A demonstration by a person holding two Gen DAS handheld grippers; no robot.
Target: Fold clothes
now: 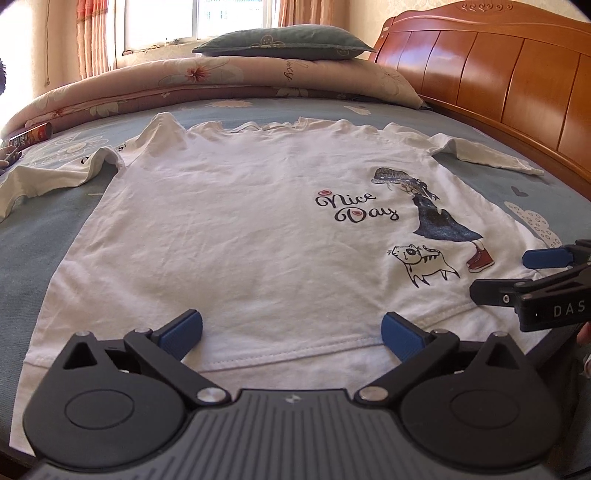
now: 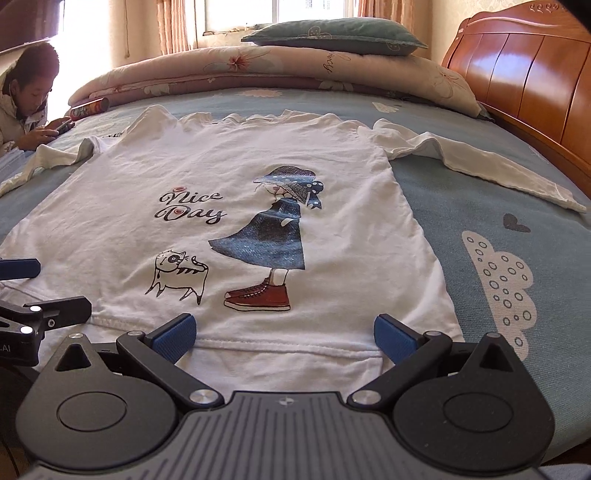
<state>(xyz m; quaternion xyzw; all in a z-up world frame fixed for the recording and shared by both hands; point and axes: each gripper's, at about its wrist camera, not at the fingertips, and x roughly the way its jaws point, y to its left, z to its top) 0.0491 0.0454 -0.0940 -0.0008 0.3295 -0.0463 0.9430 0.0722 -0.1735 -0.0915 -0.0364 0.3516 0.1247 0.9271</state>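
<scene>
Plainly, both grippers hung with fingers spread wide over the shirt's (image 1: 229, 221) hem: left gripper (image 1: 291, 330) near its middle, right gripper (image 2: 284, 334) toward the right corner. The shirt lay flat on the bed (image 2: 461, 192), long axis running away toward the collar, sleeves splayed sideways. A can (image 2: 88, 108) sat well beyond.

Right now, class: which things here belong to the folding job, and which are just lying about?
Job:
white shirt
left gripper, open
right gripper, open

Lying about:
pillow
rolled quilt
snack can
</scene>
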